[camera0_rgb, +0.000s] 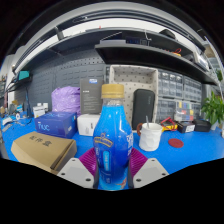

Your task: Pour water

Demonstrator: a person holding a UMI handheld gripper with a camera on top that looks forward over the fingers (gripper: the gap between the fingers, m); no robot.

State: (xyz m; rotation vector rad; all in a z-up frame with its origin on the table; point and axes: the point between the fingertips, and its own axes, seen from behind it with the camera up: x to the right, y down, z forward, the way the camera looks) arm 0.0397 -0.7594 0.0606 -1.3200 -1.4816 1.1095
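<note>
The gripper [112,170] holds a blue water bottle [113,140] upright between its closed fingers above the blue table [185,152], carrying it; pouring likely calls for moving right to the white cup [151,136] beside the bottle and tilting.

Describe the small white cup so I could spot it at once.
Start at the blue table. The tongs hold a clear plastic bottle of blue liquid with a tan cap, and the small white paper cup stands just beyond it. It is the only open, round white container; the white box nearby is rectangular.
</note>
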